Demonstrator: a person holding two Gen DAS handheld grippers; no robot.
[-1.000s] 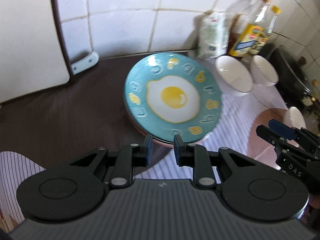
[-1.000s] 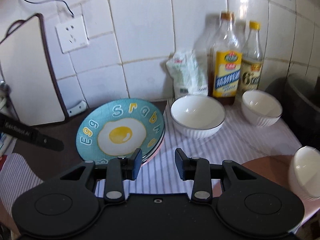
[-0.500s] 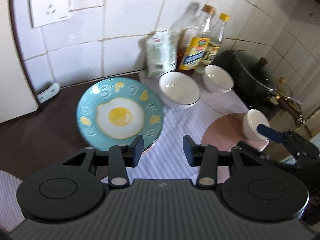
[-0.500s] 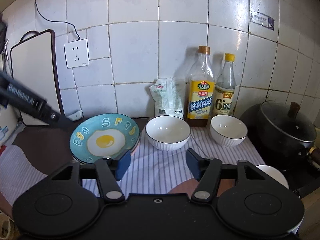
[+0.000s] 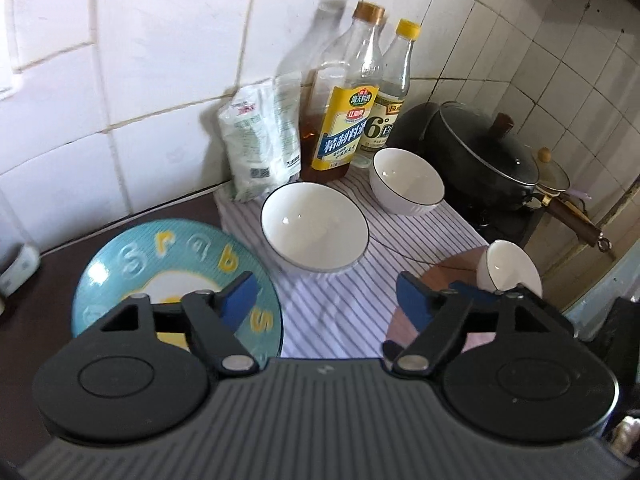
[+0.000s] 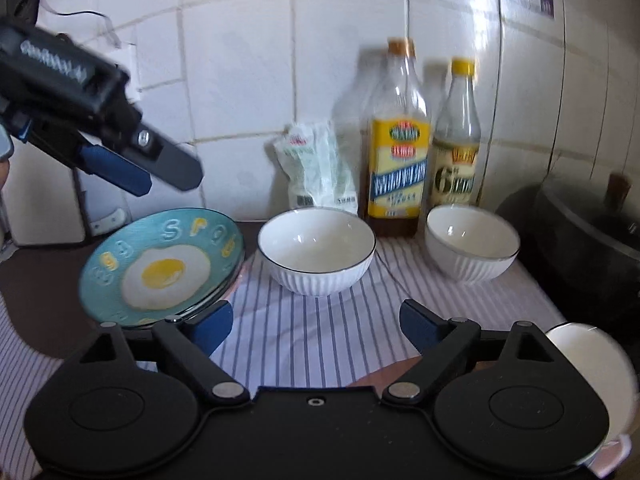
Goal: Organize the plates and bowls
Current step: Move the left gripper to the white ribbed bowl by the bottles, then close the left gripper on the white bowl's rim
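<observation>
Bowls [image 6: 316, 250] sit beyond both down-tilted grippers [image 5: 326, 294] [image 6: 316, 322], jaws opening, nothing between.

We see the egg plate [image 5: 168, 264] partly hidden behind the left gripper [image 5: 326, 296], the plates under it [image 6: 234, 276] showing only as rim slivers, the third bowl [image 6: 592, 364] half covered by the right gripper [image 6: 316, 322], and the bottle labels [image 6: 398, 168] blurred.
</observation>
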